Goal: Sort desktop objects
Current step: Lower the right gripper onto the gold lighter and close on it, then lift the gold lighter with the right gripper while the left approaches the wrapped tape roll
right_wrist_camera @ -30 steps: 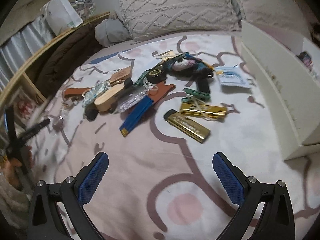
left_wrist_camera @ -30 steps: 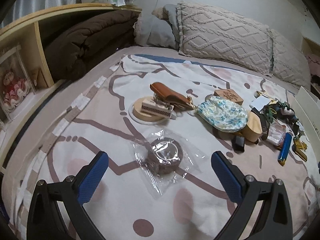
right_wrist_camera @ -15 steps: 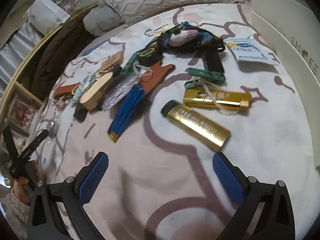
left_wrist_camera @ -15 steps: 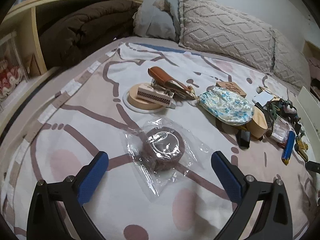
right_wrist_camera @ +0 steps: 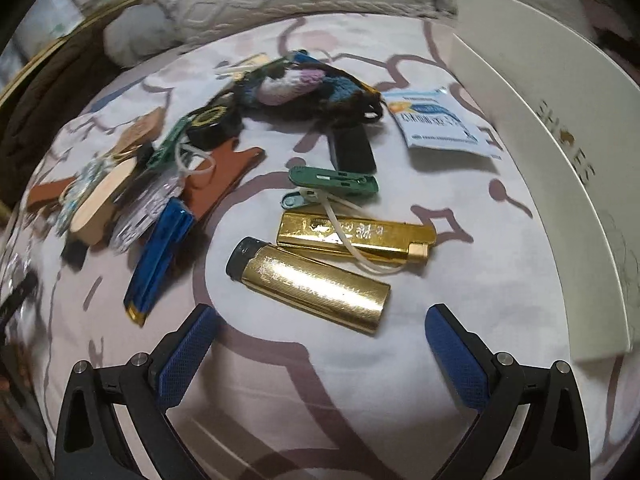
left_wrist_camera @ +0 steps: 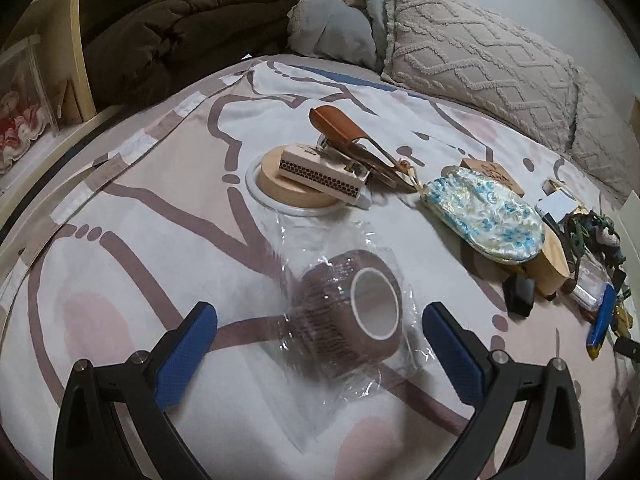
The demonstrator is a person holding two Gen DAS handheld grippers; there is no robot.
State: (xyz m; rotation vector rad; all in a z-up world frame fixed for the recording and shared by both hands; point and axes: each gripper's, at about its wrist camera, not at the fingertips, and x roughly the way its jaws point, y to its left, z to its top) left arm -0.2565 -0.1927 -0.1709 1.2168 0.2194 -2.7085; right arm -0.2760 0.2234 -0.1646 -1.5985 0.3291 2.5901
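The left gripper (left_wrist_camera: 320, 336) is spread wide and holds nothing; its blue pads (left_wrist_camera: 188, 354) stand on either side of a brown tape roll (left_wrist_camera: 352, 312) sealed in a clear plastic bag (left_wrist_camera: 344, 376), which lies on the bed (left_wrist_camera: 132, 264) between them without touching either. At 12 o'clock from the roll a matchbox (left_wrist_camera: 322, 174) rests on top of a round wooden lid (left_wrist_camera: 296, 194), and a brown leather strap (left_wrist_camera: 344, 132) lies just behind the matchbox. At 2 o'clock sits a flowered cloth pouch (left_wrist_camera: 484, 216), leaning on a wooden block (left_wrist_camera: 554, 264), with a small black box (left_wrist_camera: 520, 294) just in front of it. A knitted pillow (left_wrist_camera: 480, 56) stands at the far edge of the bed.

The right gripper (right_wrist_camera: 320, 344) is also wide open and empty. Between its fingers, just ahead at 12 o'clock, lies a gold lighter (right_wrist_camera: 312, 284) with a black cap, tilted across the bed. Touching it behind is a second gold lighter (right_wrist_camera: 356, 238), with a white cord draped over it. Farther at 12 o'clock is a green clip (right_wrist_camera: 336, 184), then a black case (right_wrist_camera: 352, 150) and a dark crocheted piece (right_wrist_camera: 308, 88). At 10 o'clock a blue harmonica (right_wrist_camera: 158, 260) lies beside the rest of the clutter. At 1 o'clock is a white packet (right_wrist_camera: 440, 128), and a white box (right_wrist_camera: 560, 184) runs along the 3 o'clock side.
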